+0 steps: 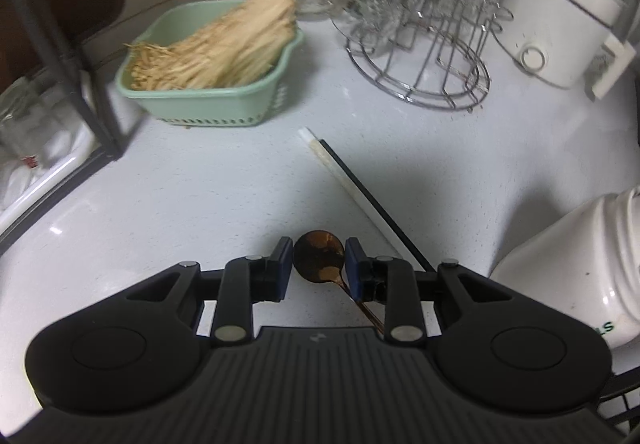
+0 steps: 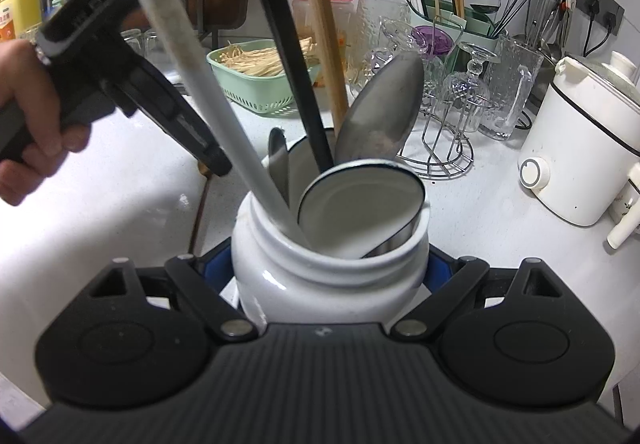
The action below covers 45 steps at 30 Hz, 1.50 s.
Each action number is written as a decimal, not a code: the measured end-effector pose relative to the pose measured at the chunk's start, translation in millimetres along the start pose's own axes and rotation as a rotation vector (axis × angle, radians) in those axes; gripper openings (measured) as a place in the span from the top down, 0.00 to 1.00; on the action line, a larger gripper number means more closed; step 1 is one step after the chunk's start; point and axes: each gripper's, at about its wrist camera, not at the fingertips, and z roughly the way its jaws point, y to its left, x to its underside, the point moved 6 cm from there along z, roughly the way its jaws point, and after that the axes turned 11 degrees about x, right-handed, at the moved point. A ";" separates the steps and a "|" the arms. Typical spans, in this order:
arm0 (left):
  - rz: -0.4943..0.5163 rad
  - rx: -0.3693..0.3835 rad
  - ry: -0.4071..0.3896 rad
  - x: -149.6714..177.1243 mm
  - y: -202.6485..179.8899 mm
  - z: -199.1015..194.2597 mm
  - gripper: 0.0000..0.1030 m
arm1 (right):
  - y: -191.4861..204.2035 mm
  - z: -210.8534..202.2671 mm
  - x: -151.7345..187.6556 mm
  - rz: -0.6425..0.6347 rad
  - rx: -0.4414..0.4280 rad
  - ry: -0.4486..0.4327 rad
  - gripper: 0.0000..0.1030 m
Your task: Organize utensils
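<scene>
A small copper-brown spoon (image 1: 319,257) lies on the white counter (image 1: 224,199), bowl up, between the blue pads of my left gripper (image 1: 319,264), which is open around it without touching. A white chopstick (image 1: 344,183) and a black chopstick (image 1: 372,199) lie beside it. My right gripper (image 2: 332,276) is shut on a white ceramic jar (image 2: 320,276) holding a white chopstick (image 2: 192,75), a black chopstick (image 2: 288,55), a wooden stick (image 2: 320,23), a metal spoon (image 2: 384,111) and a white ladle (image 2: 360,203). The jar also shows in the left wrist view (image 1: 576,268). The left gripper (image 2: 120,55) shows in the right wrist view.
A green basket of enoki mushrooms (image 1: 212,55) stands at the back left. A wire rack with glasses (image 1: 420,43) and a white cooker (image 1: 560,23) stand at the back right. A black shelf frame (image 1: 80,63) stands at the left. A utensil drainer (image 2: 452,11) stands behind.
</scene>
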 end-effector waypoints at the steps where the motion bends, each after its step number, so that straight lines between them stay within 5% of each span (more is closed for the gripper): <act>1: -0.009 -0.001 -0.011 -0.3 0.0 -4.6 0.69 | 0.2 0.1 0.0 -0.003 -0.002 -0.002 0.09; 2: -0.015 -0.004 -0.022 -0.6 -0.3 -9.2 0.69 | 0.3 0.4 -0.3 -0.006 -0.004 -0.003 0.09; 3: -0.020 -0.014 -0.031 -0.6 -0.8 -14.4 0.92 | 0.6 0.5 -0.5 -0.008 -0.006 -0.005 0.09; 4: -0.028 -0.020 -0.033 -0.3 -0.8 -18.9 0.96 | 0.8 0.6 -0.4 -0.011 -0.009 -0.006 0.09; 12: -0.106 -0.024 -0.051 15.3 0.6 -39.8 0.96 | 3.8 4.4 -2.1 -0.026 -0.035 -0.034 0.09; 17: -0.263 0.052 -0.037 39.3 9.7 -42.1 0.96 | 2.6 5.5 -1.9 -0.042 -0.059 -0.051 0.10; 22: -0.375 0.030 -0.062 62.9 20.3 -46.2 0.95 | -1.1 5.2 -1.8 -0.068 -0.091 -0.058 0.10; 27: -0.491 0.047 -0.090 76.3 45.5 -43.8 0.81 | -1.9 3.1 -0.6 -0.090 -0.116 -0.067 0.09; 34: -0.438 0.060 -0.093 72.6 48.3 -33.4 0.81 | -3.5 4.1 -1.1 -0.102 -0.136 -0.075 0.10; 45: -0.320 0.212 -0.003 72.3 11.2 -19.4 0.81 | -4.0 5.5 -2.0 -0.106 -0.144 -0.075 0.10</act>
